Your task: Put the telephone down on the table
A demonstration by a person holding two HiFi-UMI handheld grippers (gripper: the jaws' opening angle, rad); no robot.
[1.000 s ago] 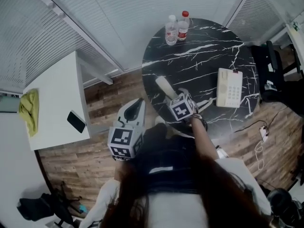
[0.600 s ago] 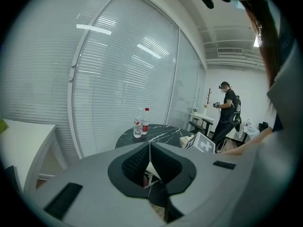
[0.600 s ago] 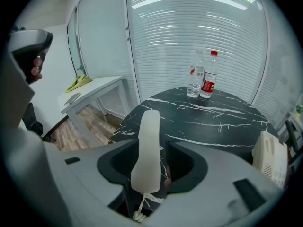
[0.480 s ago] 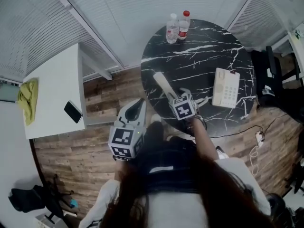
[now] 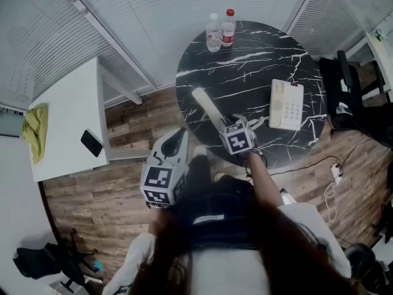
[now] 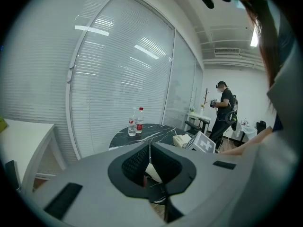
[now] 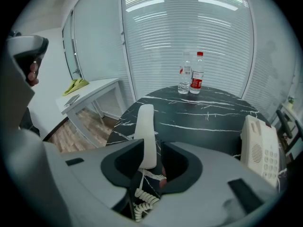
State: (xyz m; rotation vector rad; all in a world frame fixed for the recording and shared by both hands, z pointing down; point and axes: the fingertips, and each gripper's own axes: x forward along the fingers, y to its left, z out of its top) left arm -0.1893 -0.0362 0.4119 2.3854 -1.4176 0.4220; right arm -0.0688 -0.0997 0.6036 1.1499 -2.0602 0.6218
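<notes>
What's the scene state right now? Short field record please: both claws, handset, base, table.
right claw: has just been closing; handset between its pads, firm grip unclear
left claw: shut, empty, over the floor beside the table
handset: off its base, near the table's front edge, coiled cord hanging below
base: flat on the table, apart from the handset
bottles: two, upright at the far edge
</notes>
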